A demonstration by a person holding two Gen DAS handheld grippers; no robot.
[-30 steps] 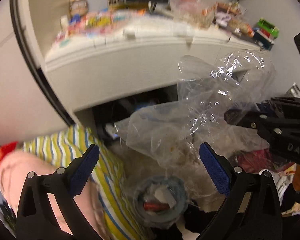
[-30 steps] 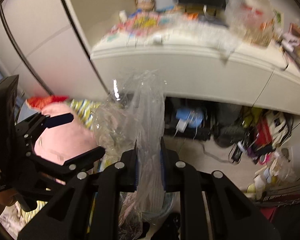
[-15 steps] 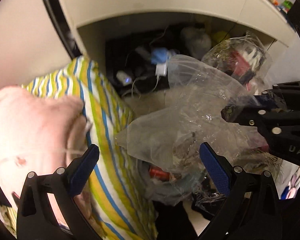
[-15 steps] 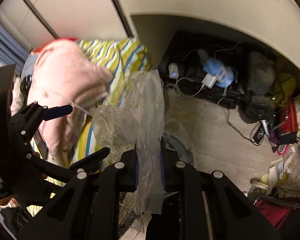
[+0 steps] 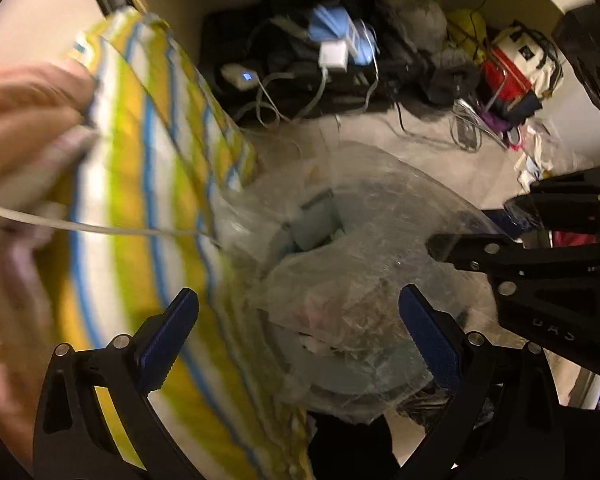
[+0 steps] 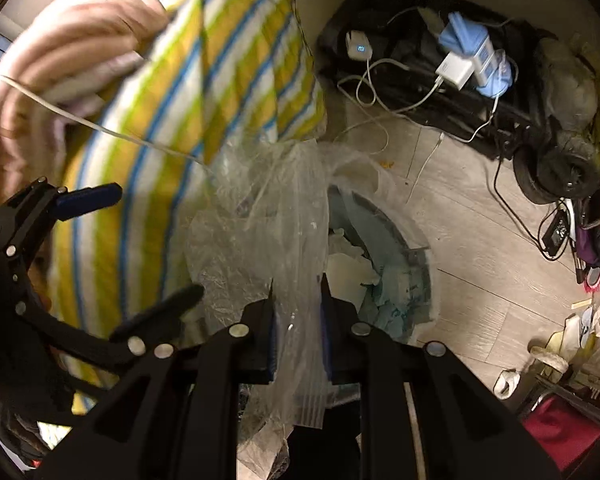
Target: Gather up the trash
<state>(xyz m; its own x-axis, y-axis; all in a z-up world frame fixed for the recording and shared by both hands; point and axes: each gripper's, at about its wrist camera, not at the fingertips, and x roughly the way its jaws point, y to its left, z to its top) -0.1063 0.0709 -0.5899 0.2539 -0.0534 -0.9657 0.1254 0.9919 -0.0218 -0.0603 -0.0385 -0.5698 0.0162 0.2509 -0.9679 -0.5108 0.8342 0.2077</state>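
A clear plastic bag point(image 6: 260, 232) holding crumpled trash hangs from my right gripper point(image 6: 299, 324), whose blue pads are shut on its zip edge. Below it on the floor stands a round bin point(image 6: 404, 256) with a blue liner and white paper scraps inside. In the left wrist view the bag point(image 5: 340, 296) bulges over the bin point(image 5: 316, 224), between and beyond the spread pads of my left gripper point(image 5: 298, 332), which is open and holds nothing. The right gripper point(image 5: 476, 226) reaches in from the right there. The left gripper point(image 6: 144, 244) shows at the left of the right wrist view.
A yellow, blue and white striped cloth point(image 6: 180, 120) and a pink blanket point(image 6: 60, 48) crowd the bin's left side, with a white cable point(image 6: 80, 120) across them. A black case with chargers and cords point(image 6: 440, 68) lies under the desk. Bags and clutter point(image 5: 512, 76) fill the right.
Both grippers have sunk sharply toward the floor and tipped downward, the right one carrying the bag. The desk top has left the view and the bin now looms close below.
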